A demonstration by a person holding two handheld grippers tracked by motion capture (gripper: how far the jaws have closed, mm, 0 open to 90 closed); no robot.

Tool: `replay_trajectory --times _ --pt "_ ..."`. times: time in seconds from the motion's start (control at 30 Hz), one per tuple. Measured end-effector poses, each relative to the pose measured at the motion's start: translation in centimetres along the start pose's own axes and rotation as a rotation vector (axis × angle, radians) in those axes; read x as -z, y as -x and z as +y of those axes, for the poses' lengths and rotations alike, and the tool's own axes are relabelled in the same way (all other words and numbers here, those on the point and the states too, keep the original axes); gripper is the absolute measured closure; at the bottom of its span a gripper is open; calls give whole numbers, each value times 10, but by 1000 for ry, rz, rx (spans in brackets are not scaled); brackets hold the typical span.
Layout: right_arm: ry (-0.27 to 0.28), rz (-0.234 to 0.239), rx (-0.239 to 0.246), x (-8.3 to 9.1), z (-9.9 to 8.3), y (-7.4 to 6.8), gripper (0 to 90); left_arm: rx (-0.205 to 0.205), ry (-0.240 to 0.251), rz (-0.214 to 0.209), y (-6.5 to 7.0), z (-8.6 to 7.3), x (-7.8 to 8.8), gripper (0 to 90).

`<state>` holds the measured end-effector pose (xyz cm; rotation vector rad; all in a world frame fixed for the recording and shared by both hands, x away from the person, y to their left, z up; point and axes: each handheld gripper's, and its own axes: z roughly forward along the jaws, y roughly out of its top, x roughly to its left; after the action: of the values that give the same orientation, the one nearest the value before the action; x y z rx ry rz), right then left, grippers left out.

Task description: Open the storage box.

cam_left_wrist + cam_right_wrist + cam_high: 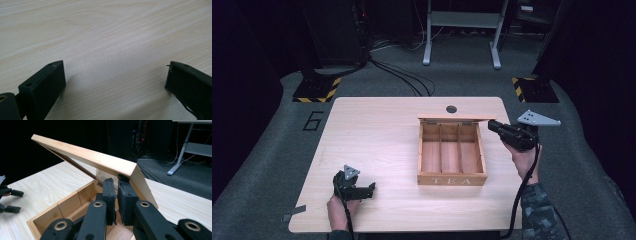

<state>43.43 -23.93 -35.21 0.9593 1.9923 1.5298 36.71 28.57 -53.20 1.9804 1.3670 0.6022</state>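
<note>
The right gripper (493, 126), jaws clenched with only a thin slit between them, pressed its tips up against the underside of the raised lid (457, 119) of a wooden tea box (452, 154) on a pale wooden table (377, 145). In the right gripper view the black pads (110, 192) met the lid (100, 160) near its corner, touching the wood from below; nothing was pinched between them. The lid stood tilted open on its back hinge, its front edge lifted well clear of the box walls (67, 207).

The box sat right of the table's middle, its front panel, lettered "TEA", facing the person. Inside, thin dividers (440, 147) split it into three long compartments, all showing bare wood. A small dark round hole (451, 108) marked the tabletop just behind the box.

The person's right hand (524, 160), in a patterned sleeve (537, 210), held the gripper level beside the box's back right corner, the grey three-cornered plate (538, 118) on top and the cable (521, 195) trailing back over the table edge.

The left gripper (373, 190) rested near the front left of the table, well apart from the box, in the person's left hand (339, 207). The left gripper view showed its jaws released and spread wide over bare wood grain (112, 45), gripping nothing. It also appeared, small, at the left edge of the right gripper view (10, 200).
</note>
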Motion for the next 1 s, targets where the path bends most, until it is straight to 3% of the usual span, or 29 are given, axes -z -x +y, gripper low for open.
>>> replay_trajectory --times 0.57,1.0 --pt "-2 -10 -9 -11 18 11 843 0 0 0 0 0 0 24" --pt "-4 -7 -17 -15 21 16 842 0 0 0 0 0 0 24"
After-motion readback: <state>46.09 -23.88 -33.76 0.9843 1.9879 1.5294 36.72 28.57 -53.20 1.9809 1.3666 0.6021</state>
